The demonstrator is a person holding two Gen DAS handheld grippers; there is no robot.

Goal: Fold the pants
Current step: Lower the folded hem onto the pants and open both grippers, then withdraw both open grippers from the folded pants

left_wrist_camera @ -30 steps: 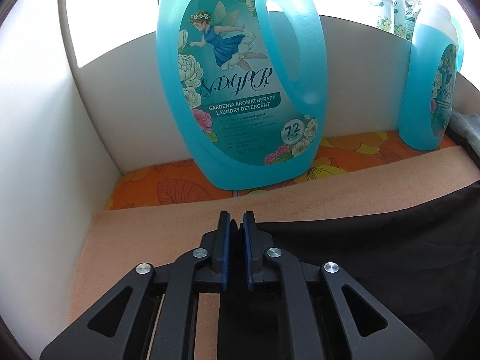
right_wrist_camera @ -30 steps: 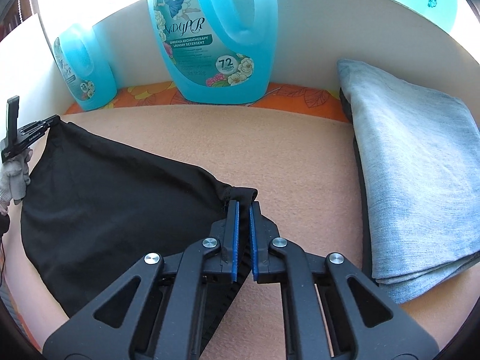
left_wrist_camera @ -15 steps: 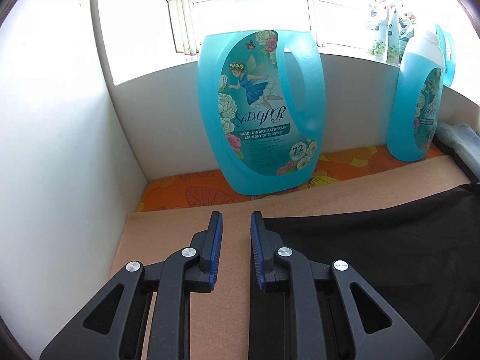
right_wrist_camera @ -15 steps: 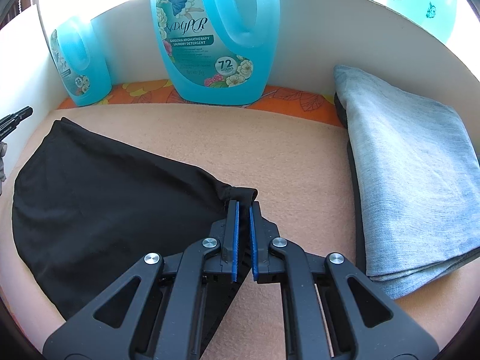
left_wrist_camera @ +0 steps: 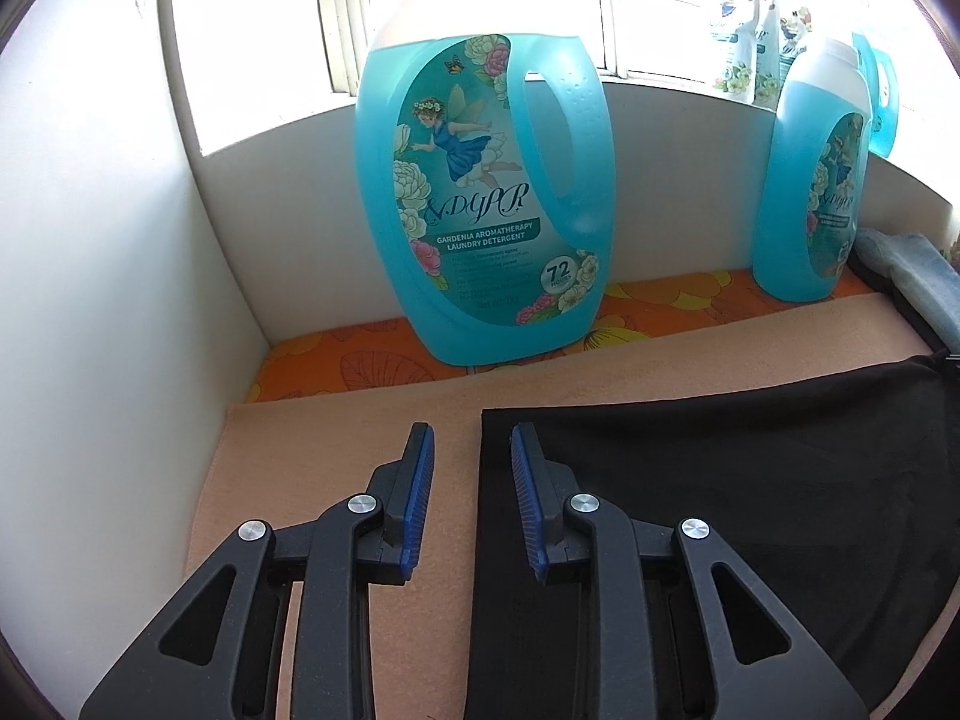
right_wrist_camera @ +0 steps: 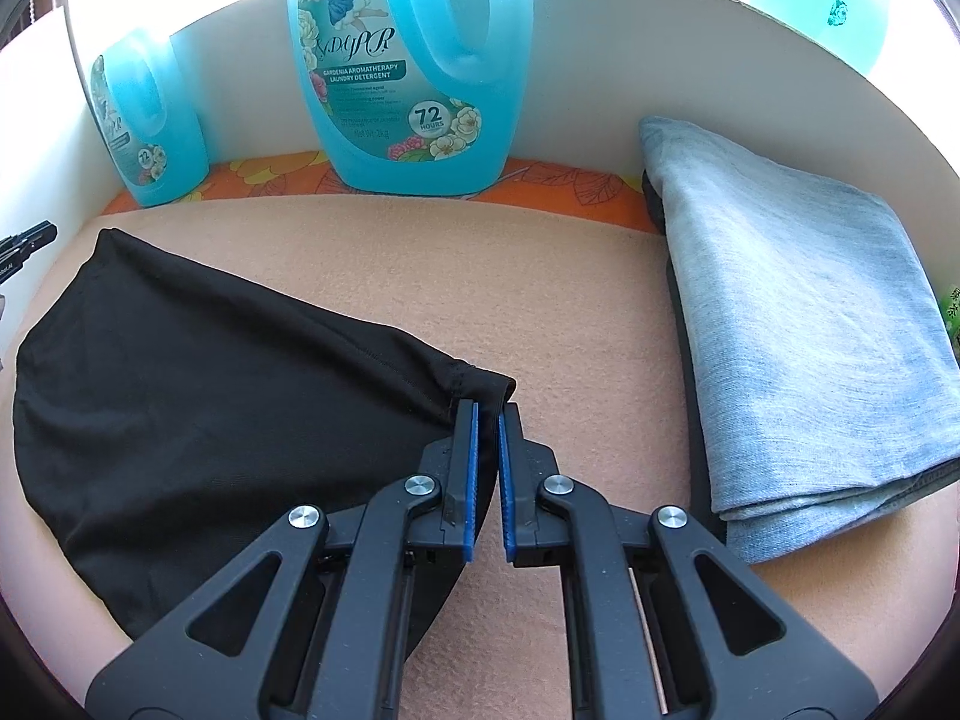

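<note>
The left claw (left_wrist_camera: 467, 498) has let go: a second ago its blue pads were shut on the corner of the black pants (right_wrist_camera: 198, 414), and now the jaws stand wide apart and empty, drawn back a little, one finger over the fabric's straight edge and the other over bare mat. So that end of the fold seems laid, and only the right side is left to release.

The right claw (right_wrist_camera: 486, 462) keeps its jaws nearly closed, pinching the hemmed corner of the pants, which bunches into a small roll at the tips.

The pants lie flat on the peach felt mat (right_wrist_camera: 540, 300), in front of the big blue detergent jug (right_wrist_camera: 408, 54); they are thin, matte and limp. Right of the jug sits a folded grey-blue denim garment (right_wrist_camera: 798, 312), thicker and stiffer-looking.
</note>
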